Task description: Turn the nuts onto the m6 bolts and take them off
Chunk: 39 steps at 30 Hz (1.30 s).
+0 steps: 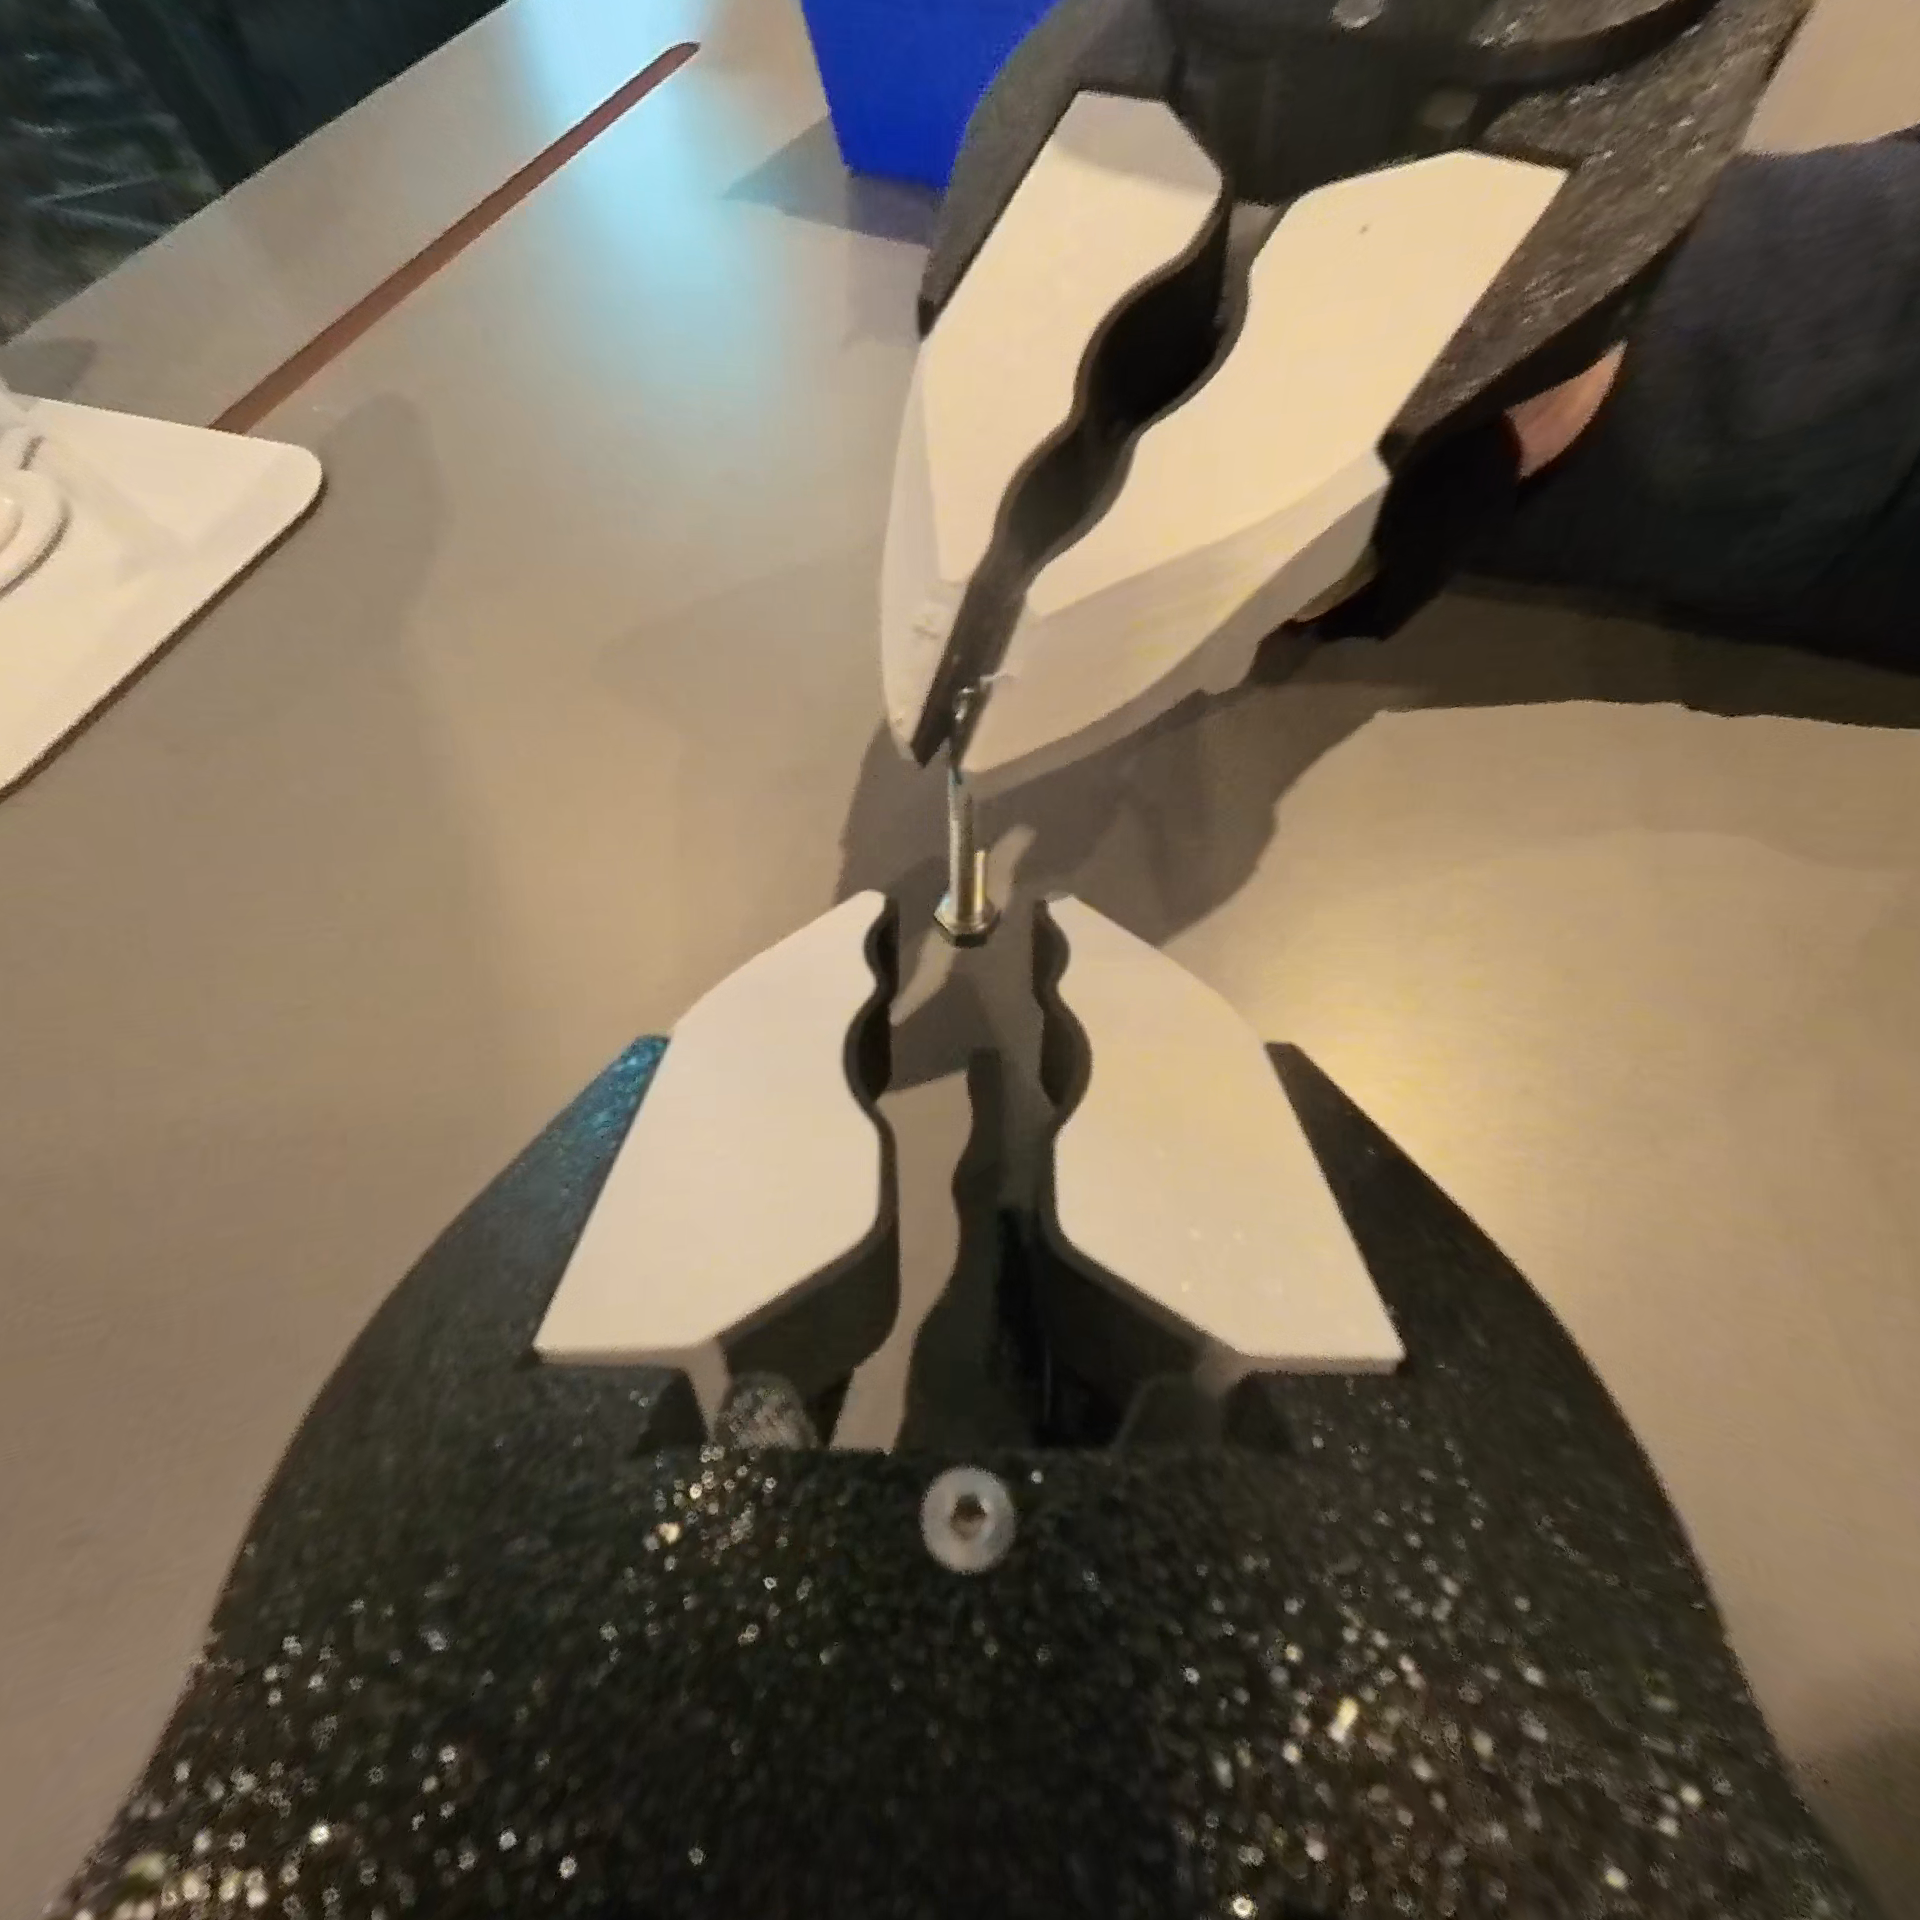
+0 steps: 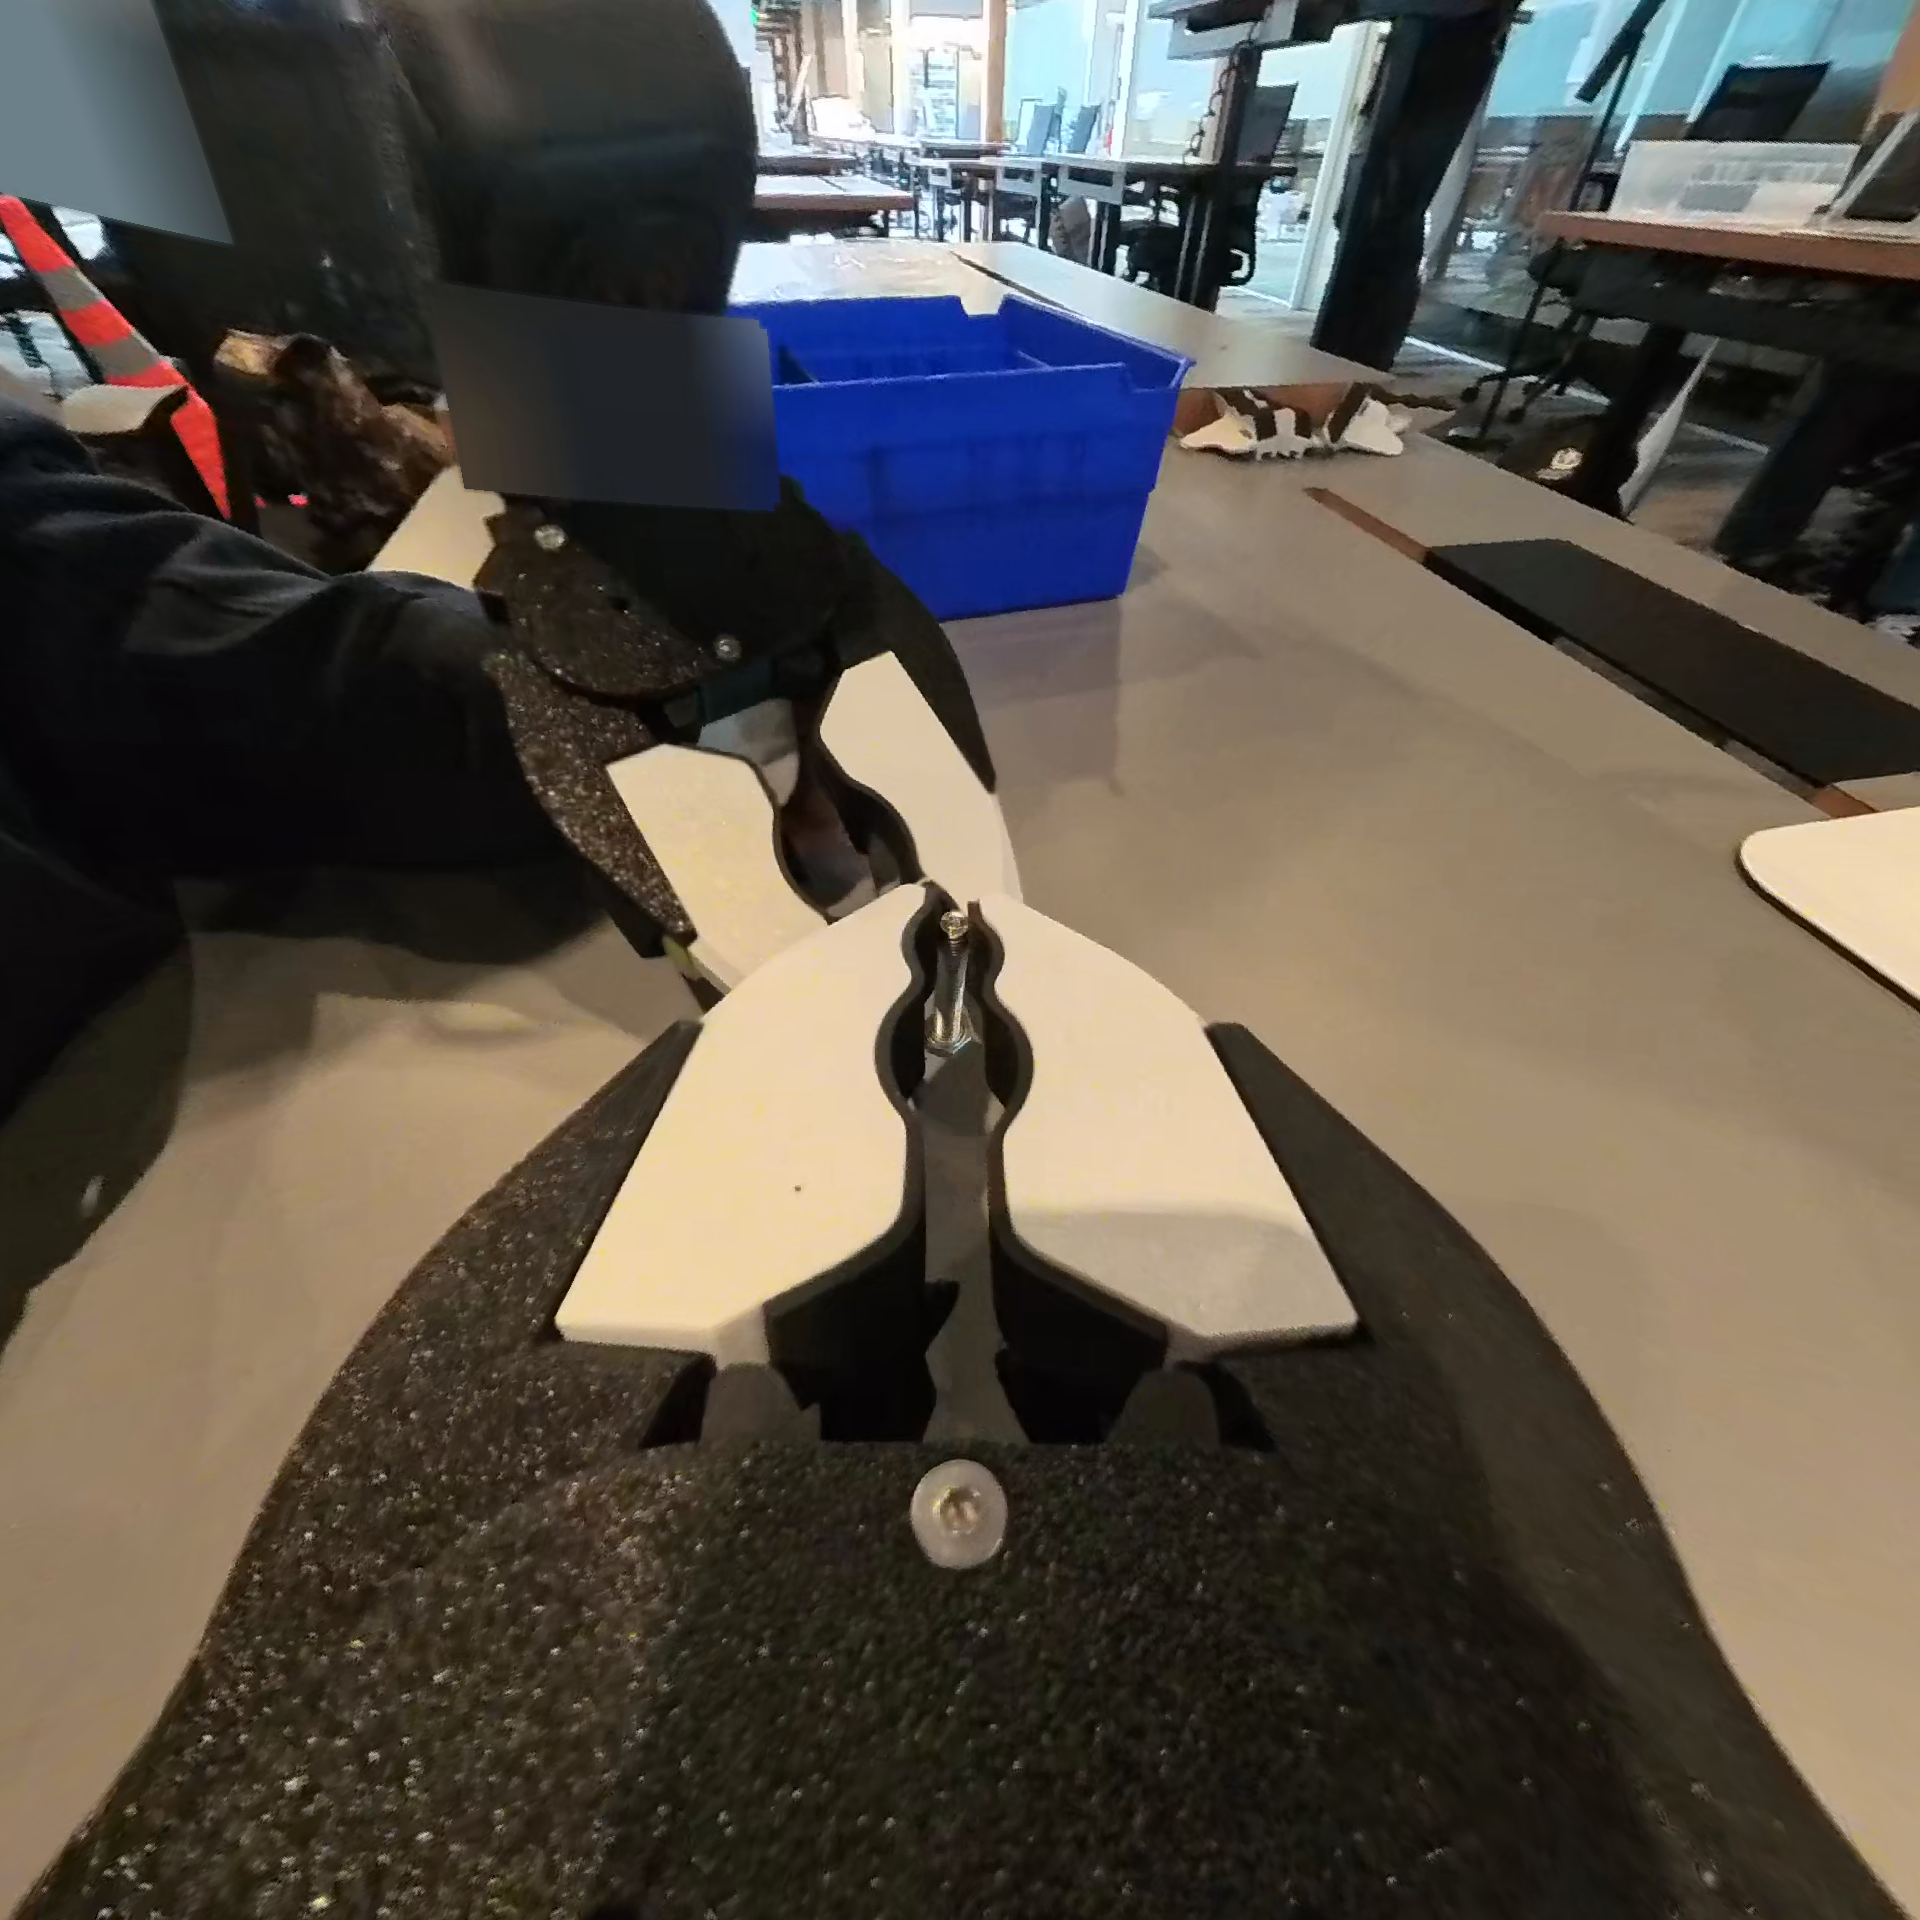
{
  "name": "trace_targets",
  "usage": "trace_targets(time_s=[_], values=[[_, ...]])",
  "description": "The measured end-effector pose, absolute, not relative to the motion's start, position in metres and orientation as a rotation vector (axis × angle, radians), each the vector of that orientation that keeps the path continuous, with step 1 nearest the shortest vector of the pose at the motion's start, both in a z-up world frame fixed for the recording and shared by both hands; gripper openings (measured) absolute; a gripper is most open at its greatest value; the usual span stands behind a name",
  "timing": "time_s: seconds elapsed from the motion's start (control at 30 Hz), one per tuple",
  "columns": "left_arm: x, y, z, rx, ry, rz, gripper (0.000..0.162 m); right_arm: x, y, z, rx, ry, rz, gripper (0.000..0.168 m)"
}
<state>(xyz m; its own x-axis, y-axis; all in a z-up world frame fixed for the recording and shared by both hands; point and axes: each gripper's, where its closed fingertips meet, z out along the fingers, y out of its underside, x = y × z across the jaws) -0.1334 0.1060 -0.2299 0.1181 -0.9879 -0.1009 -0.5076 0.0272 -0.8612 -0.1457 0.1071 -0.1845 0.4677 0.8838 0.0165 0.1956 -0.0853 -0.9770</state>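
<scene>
right gripper point(image 2: 954, 914) pinching bolt point(image 1: 961, 831) by head, hanging it above grey table point(image 1: 520, 727), steadying it. left gripper point(image 1: 961, 909) gaping narrowly around nut point(image 1: 964, 923) at shank's end, positioning for turning.

Between my two claws the grey tabletop point(image 1: 468, 727) lay bare, and I had open room all around them. A blue plastic bin point(image 2: 997, 468) blocked the far side, a white rounded board point(image 1: 135, 561) sat off toward one edge, and a flat black strip point(image 2: 1683, 665) lay beyond it.
</scene>
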Motion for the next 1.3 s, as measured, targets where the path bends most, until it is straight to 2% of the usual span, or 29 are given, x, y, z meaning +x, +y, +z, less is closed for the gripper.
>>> trace_targets(time_s=[0.63, 1.1, 1.2, 1.3], values=[[-0.133, 0.092, -0.228, -1.534, 1.577, -0.843, 0.011, -0.149, 0.093, -0.179, -1.533, -1.033, 0.82, 0.005], [-0.132, 0.092, -0.23, -1.544, 1.587, -0.85, 0.01, -0.15, 0.093, -0.18, -1.523, -1.038, 0.809, 0.005], [-0.133, 0.102, -0.227, -1.591, 1.507, -0.846, 0.01, -0.142, 0.098, -0.174, -1.513, -0.982, 0.776, 0.019], [-0.135, 0.112, -0.222, -1.63, 1.416, -0.851, 0.01, -0.115, 0.107, -0.181, -1.592, -0.964, 0.662, 0.021]])
